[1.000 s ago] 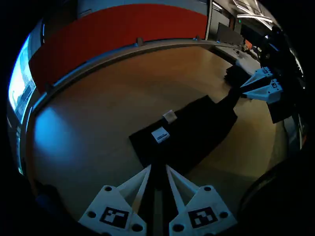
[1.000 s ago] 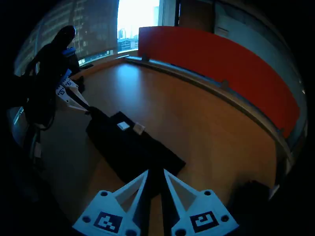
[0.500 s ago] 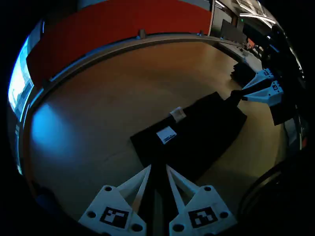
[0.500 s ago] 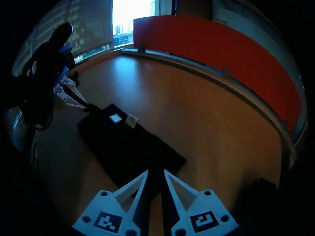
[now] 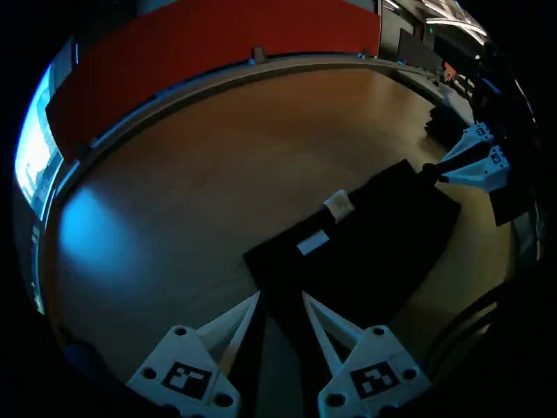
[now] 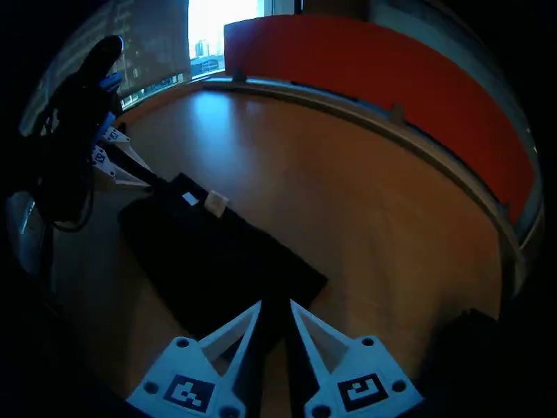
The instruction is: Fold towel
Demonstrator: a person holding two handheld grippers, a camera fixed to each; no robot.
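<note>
A black towel (image 5: 369, 244) lies spread flat on the wooden table (image 5: 209, 181), with two white tags (image 5: 339, 204) near its far edge. In the left gripper view my left gripper (image 5: 280, 301) stands at the towel's near corner. Its jaws are parted a little and the corner lies between them. In that view my right gripper (image 5: 433, 173) pinches the far corner. In the right gripper view the towel (image 6: 209, 258) stretches away from my right gripper (image 6: 276, 310), which is shut on its near corner. The left gripper (image 6: 152, 182) shows there at the opposite corner.
A red panel (image 5: 209, 49) runs along the table's far rim (image 5: 174, 104). A bright window (image 6: 223, 24) sits behind it. The person's dark sleeve (image 6: 76, 139) is at the left. A dark object (image 5: 445, 122) sits at the table edge near the right gripper.
The towel has been drawn out flatter and longer between the two grippers. The left gripper's fingers have spread slightly apart; the right gripper's fingers stay as they were.
</note>
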